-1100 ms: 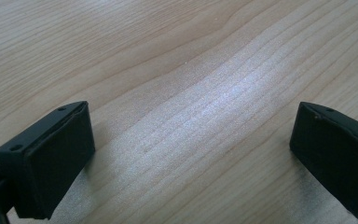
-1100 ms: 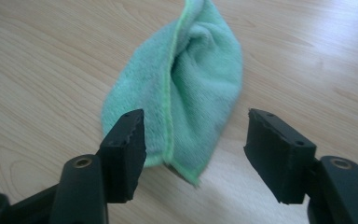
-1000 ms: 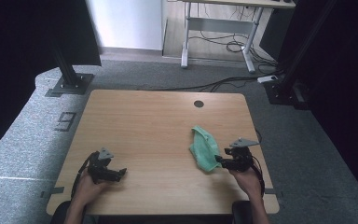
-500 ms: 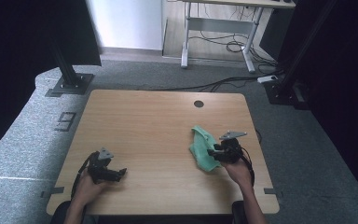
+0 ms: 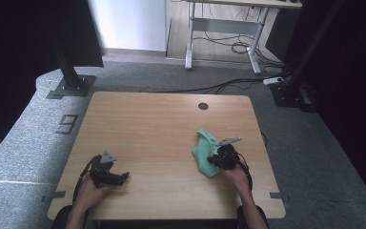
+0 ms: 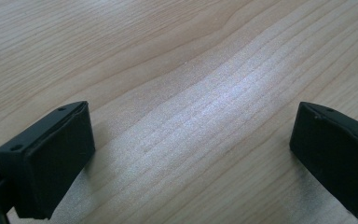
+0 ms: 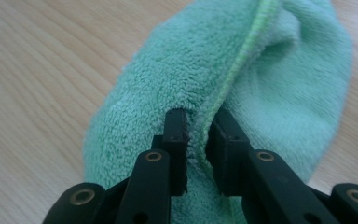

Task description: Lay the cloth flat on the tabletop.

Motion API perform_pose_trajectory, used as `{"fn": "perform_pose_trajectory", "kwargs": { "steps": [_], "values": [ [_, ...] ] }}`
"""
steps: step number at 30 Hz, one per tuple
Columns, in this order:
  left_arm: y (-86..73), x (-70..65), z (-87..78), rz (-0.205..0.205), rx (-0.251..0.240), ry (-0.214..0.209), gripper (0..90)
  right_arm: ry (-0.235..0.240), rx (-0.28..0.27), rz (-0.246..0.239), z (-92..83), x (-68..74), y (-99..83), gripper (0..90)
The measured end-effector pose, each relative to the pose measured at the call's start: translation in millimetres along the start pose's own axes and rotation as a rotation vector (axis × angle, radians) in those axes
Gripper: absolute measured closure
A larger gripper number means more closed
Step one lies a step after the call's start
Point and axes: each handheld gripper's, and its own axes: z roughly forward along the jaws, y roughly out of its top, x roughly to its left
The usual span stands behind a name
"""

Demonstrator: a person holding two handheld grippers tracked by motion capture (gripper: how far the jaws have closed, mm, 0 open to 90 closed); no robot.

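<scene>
Right gripper (image 7: 196, 140): its jaws have just been closing and are now pinching a raised fold of the green cloth (image 7: 242, 88), the stitched hem caught between the two pads. The grip is sitting on the hem most likely because the seam gives a firm ridge that will not slip out as the cloth is lifted.

Left gripper (image 5: 106, 174): it is resting low over bare wood at the near left of the table (image 5: 138, 124), jaws spread wide with nothing between them. It is probably waiting there, out of the way, until a second corner needs holding.

Cloth position: it is lying on the near right part of the table in the high view (image 5: 205, 151), touching the right gripper (image 5: 215, 161) and well apart from the left one.

Cloth shape: it is bunched and folded over itself, not spread flat, so no single corner is showing clearly.

Long axis: it is running from the near edge toward the far side of the table, leaning slightly left in the high view, with the narrower end pointing away from the person.

Judged step: the cloth is being taken up by its edge, likely for unfolding or spreading.
</scene>
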Motion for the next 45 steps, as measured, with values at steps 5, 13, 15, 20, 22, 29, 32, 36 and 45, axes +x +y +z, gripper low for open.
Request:
{"fn": "perform_pose_trajectory", "kwargs": {
  "steps": [5,13,15,20,22,29,32,36,45],
  "values": [
    [0.3,-0.7,0.4,0.000,-0.001,0.001,0.0,0.037,-0.010,-0.025,8.8,17.1,3.8,74.9],
    [0.6,-1.4,0.7,0.002,-0.001,-0.001,0.0,0.074,-0.013,-0.046,23.2,45.2,13.0,73.1],
    [0.6,-1.4,0.7,0.002,-0.001,-0.001,0.0,0.079,-0.014,-0.046,25.6,50.0,14.4,72.7],
    [1.0,-2.0,1.0,0.005,-0.001,-0.003,0.0,0.097,-0.019,-0.055,30.9,58.8,17.6,72.1],
    [1.6,-3.3,1.6,0.007,-0.001,-0.007,0.0,0.108,-0.016,-0.059,34.2,65.1,20.3,72.0],
    [2.1,-5.0,1.9,0.012,0.001,-0.008,0.0,0.127,-0.021,-0.079,41.6,76.4,25.4,71.8],
    [2.1,-5.1,2.0,0.012,0.000,-0.009,0.0,0.135,-0.023,-0.084,44.1,79.9,27.2,71.7],
    [2.1,-5.1,1.9,0.013,0.001,-0.009,0.0,0.139,-0.025,-0.088,46.2,83.0,28.6,71.4],
    [2.6,-5.9,2.4,0.015,0.000,-0.013,0.0,0.153,-0.026,-0.096,51.0,90.0,32.5,70.7]
  ]
}}
